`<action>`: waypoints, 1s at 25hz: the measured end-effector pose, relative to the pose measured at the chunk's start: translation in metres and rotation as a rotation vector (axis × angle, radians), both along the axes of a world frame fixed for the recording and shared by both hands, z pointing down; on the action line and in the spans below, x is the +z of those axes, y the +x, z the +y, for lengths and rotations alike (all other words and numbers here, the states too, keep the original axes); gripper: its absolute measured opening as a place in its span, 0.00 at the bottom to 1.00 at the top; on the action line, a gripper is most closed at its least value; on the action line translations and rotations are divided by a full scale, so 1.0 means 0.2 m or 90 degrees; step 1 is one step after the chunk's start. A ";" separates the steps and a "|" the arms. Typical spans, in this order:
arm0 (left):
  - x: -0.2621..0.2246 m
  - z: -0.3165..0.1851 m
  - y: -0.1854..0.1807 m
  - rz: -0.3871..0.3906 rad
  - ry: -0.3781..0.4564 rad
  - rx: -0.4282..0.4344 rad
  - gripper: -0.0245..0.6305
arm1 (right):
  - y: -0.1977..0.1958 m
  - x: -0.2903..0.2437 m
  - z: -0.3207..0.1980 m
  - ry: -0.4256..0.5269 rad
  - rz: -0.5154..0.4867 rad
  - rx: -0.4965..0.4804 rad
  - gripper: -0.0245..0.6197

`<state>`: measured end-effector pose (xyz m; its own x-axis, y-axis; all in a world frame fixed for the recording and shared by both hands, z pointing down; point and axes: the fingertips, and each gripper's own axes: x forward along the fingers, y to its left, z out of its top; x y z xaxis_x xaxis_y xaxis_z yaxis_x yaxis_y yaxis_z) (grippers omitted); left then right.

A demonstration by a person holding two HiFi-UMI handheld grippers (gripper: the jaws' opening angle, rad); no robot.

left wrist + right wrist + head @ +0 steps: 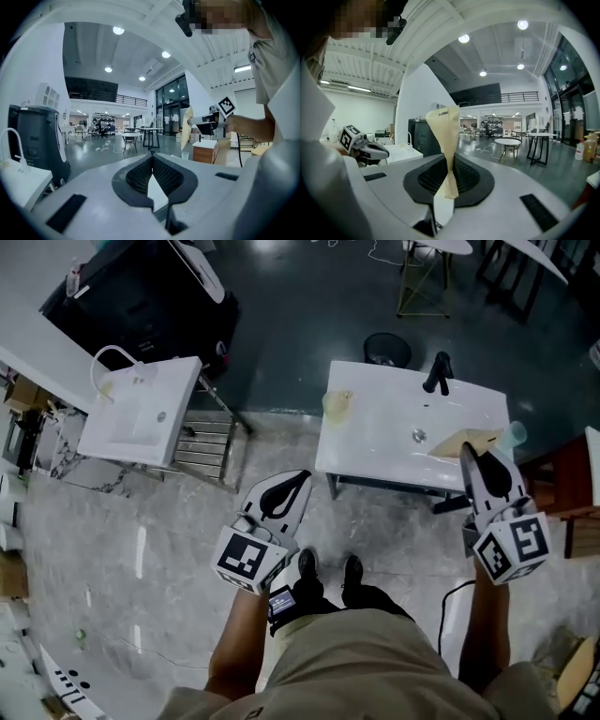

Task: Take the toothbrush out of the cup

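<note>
A white sink counter (375, 442) stands in front of me. A yellowish translucent cup (337, 406) sits at its left end and a teal cup (514, 434) at its right edge; I cannot make out a toothbrush in either. My right gripper (466, 452) is over the counter's right part, shut on a flat beige strip (444, 133) that sticks up between its jaws. The strip (466, 440) also shows in the head view. My left gripper (302, 476) is shut and empty, hanging just short of the counter's front left corner.
A black faucet (437, 373) and a drain (420, 435) are on the counter. A second white sink (141, 413) with a metal rack (208, 442) stands to the left. A black bin (387, 350) is behind the counter. My shoes (328, 577) are on the marble floor.
</note>
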<state>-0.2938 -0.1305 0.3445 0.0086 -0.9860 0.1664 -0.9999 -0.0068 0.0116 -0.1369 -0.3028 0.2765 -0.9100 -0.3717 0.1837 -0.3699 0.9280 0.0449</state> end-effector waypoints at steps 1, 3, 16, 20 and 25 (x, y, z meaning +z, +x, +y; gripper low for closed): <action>0.04 -0.04 -0.02 0.000 -0.005 0.012 0.05 | 0.00 0.02 0.00 -0.004 0.001 0.009 0.09; 0.11 -0.13 -0.06 0.003 -0.015 0.037 0.05 | 0.00 0.06 0.00 -0.011 0.004 0.026 0.09; 0.53 -0.66 -0.33 -0.022 -0.098 0.103 0.22 | 0.01 0.20 -0.04 -0.040 0.045 0.135 0.09; 0.78 -0.88 -0.43 -0.042 -0.142 0.096 0.33 | 0.04 0.36 -0.11 -0.068 0.069 0.168 0.09; 1.09 -1.12 -0.50 -0.068 -0.191 0.108 0.38 | 0.05 0.60 -0.21 -0.113 0.098 0.188 0.09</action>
